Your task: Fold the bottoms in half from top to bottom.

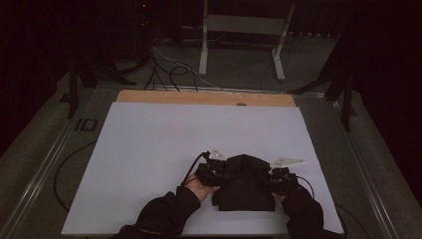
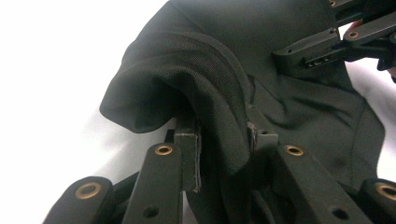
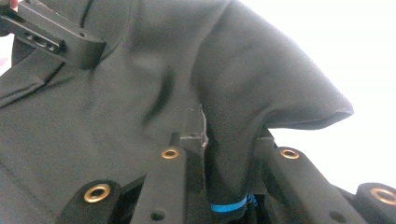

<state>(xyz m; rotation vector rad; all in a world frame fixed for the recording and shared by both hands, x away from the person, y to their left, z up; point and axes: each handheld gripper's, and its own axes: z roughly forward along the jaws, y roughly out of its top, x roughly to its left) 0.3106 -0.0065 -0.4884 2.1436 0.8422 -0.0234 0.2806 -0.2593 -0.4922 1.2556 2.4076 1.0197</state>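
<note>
A black garment point(image 1: 244, 186) lies bunched on the white sheet point(image 1: 159, 149) near the front edge of the table. My left gripper point(image 1: 213, 172) grips its left side and my right gripper point(image 1: 279, 177) its right side. In the left gripper view, the left gripper point(image 2: 223, 140) is shut on a raised fold of the dark cloth point(image 2: 289, 107), with the right gripper point(image 2: 327, 42) at the upper right. In the right gripper view, the right gripper point(image 3: 229, 140) pinches another fold of the cloth point(image 3: 116, 116). A blue band point(image 3: 229, 205) shows low between its jaws.
The table's wooden far edge point(image 1: 199, 97) shows beyond the sheet. A white metal stand point(image 1: 239, 30) and loose cables point(image 1: 169, 72) sit on the floor behind the table. A thin cable point(image 1: 62, 172) curves along the left side. The sheet's far half is bare.
</note>
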